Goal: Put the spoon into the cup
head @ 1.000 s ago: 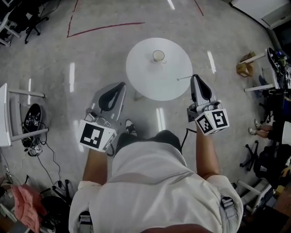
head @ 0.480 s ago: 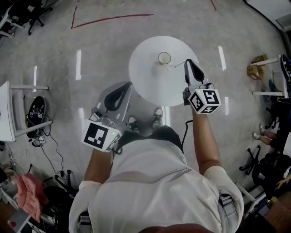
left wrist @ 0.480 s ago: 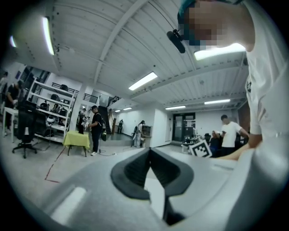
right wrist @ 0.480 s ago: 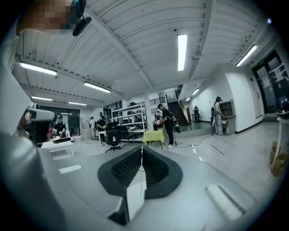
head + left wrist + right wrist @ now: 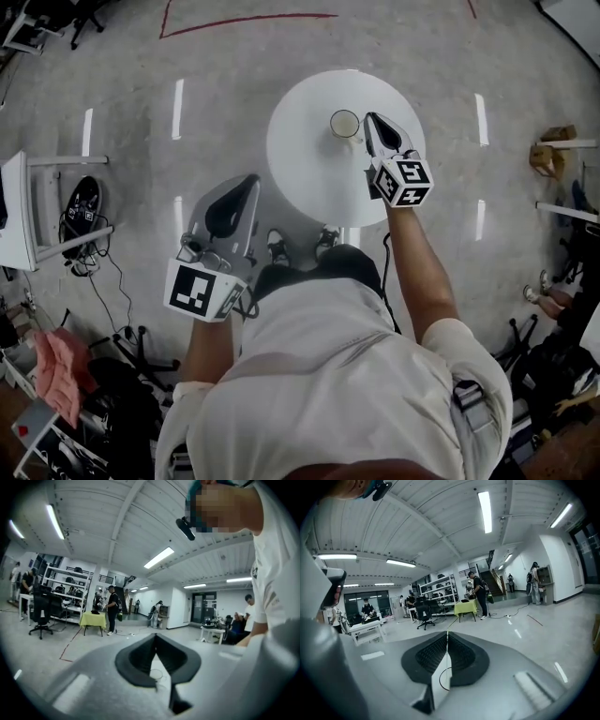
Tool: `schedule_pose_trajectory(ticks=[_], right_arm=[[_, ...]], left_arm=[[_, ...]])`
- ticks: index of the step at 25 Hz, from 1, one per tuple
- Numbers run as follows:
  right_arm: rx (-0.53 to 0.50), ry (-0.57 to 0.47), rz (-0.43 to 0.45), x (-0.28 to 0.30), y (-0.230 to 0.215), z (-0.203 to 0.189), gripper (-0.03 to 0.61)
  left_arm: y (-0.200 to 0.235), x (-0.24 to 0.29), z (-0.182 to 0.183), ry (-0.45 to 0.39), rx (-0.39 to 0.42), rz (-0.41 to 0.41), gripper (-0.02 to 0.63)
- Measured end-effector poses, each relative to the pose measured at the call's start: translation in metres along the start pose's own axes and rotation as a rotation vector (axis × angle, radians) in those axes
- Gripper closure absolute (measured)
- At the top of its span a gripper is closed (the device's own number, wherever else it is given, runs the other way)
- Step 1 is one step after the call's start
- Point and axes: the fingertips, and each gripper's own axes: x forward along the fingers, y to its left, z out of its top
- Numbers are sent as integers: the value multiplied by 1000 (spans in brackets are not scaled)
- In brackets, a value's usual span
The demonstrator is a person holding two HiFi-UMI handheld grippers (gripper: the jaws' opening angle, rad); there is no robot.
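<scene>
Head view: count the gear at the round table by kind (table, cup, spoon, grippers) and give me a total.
Round white table: 1
Cup: 1
Grippers: 2, the left gripper and the right gripper
Spoon, a thin handle pinched in the right gripper's jaws: 1
Total: 5

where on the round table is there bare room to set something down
The table is bare across its left half, down to the near edge. Crowded at far middle and right, where the cup stands with the right gripper beside it.
</scene>
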Motion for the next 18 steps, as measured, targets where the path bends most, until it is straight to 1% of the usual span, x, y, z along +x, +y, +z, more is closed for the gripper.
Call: schedule_pose_trajectory(ticks=[4,12,13,15,18], right_arm=[[-3,75,22,32,0,-28,566],[15,132,42,60,3,-58,566],[20,146,46,62,3,-62,553],[28,170,51,64,3,-68,495],[35,166,38,56,4,-66,479]], left_arm=[[9,0,-2,7,-5,44,614],[27,-9,-15,39,-11,71,614],[28,-9,-16,42,-8,71,614],[29,-10,-16,44,3,70,614],[32,-16,-12,37,15,67,614]])
